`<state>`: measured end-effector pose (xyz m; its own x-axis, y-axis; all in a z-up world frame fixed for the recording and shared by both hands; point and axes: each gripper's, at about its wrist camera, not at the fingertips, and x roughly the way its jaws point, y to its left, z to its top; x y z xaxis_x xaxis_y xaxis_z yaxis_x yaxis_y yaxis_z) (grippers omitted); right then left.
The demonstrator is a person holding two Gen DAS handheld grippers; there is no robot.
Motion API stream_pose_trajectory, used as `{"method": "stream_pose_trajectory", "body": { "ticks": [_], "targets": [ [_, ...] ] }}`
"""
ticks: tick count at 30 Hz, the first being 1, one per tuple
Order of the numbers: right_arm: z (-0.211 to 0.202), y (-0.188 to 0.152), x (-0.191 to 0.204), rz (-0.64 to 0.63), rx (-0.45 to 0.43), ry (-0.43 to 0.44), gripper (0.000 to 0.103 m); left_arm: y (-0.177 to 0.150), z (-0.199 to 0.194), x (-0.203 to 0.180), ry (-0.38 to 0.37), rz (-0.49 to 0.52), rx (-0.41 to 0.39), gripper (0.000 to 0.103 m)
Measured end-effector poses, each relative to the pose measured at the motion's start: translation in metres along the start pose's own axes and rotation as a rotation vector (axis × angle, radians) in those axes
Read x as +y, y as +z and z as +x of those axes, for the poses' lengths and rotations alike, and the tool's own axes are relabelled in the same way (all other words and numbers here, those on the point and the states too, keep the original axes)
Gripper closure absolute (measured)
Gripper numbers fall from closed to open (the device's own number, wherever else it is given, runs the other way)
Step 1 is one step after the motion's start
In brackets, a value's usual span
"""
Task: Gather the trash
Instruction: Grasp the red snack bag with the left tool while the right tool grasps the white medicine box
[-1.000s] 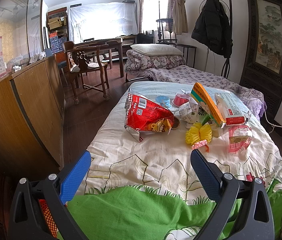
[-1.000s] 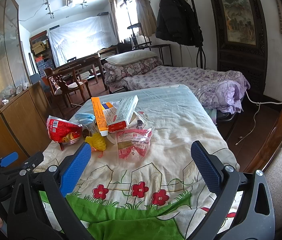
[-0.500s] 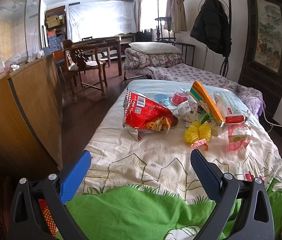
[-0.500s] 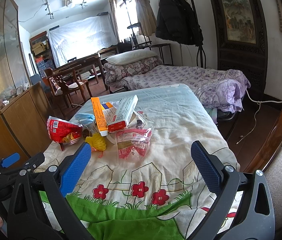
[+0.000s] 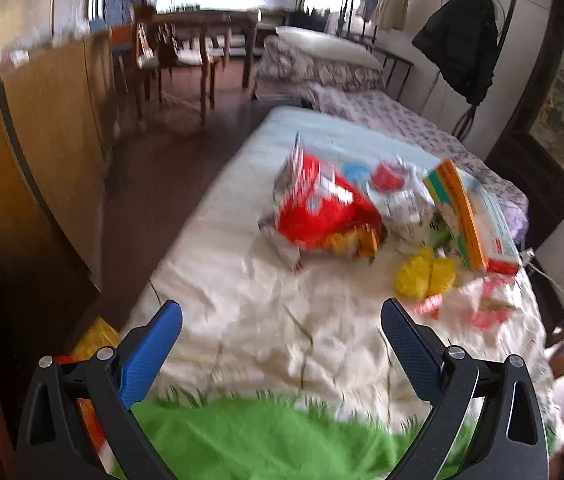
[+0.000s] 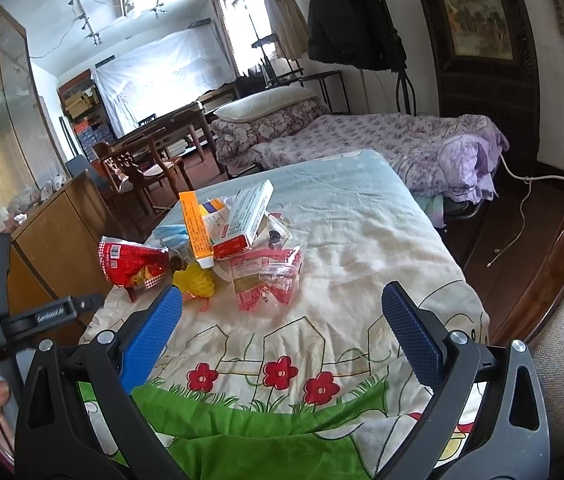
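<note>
One red snack bag (image 6: pixel 131 262), two boxes (image 6: pixel 247 216), one yellow pom-pom (image 6: pixel 195 280), one clear wrapper (image 6: pixel 267 276).

From my feed, the bed (image 6: pixel 362 248) lies bare along its near edge and right side. The trash heap blocks the left middle: red snack bag (image 6: pixel 129 264), yellow pom-pom (image 6: pixel 195 282), clear wrapper (image 6: pixel 269 276), leaning boxes (image 6: pixel 247 214).

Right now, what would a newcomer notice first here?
A heap of trash in the middle of the bed: a red snack bag at its left edge, an orange box propped upright, a clear pink wrapper nearest. Both open grippers, left and right, hang short of it.
</note>
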<state>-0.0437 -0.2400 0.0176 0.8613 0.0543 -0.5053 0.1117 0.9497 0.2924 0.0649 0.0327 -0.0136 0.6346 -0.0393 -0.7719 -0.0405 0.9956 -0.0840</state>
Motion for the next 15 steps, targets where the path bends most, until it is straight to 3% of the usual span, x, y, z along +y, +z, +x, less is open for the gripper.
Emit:
{"method": "stream_pose_trajectory", "body": {
  "ticks": [3, 5, 12, 15],
  "targets": [
    [-0.003, -0.003, 0.010, -0.006, 0.001, 0.004, 0.007, 0.019, -0.003, -0.012, 0.038, 0.061, -0.076, 0.006],
    [-0.006, -0.004, 0.014, -0.016, 0.003, 0.013, 0.007, 0.034, 0.003, -0.014, 0.026, 0.059, -0.118, 0.006],
    [-0.008, -0.010, 0.025, 0.015, 0.018, 0.069, 0.007, 0.058, 0.049, -0.039, -0.002, 0.090, -0.052, 0.006],
    [-0.002, -0.009, 0.029, 0.024, 0.055, 0.087, 0.007, 0.060, 0.051, -0.050, 0.011, 0.138, -0.089, 0.006]
  ]
}}
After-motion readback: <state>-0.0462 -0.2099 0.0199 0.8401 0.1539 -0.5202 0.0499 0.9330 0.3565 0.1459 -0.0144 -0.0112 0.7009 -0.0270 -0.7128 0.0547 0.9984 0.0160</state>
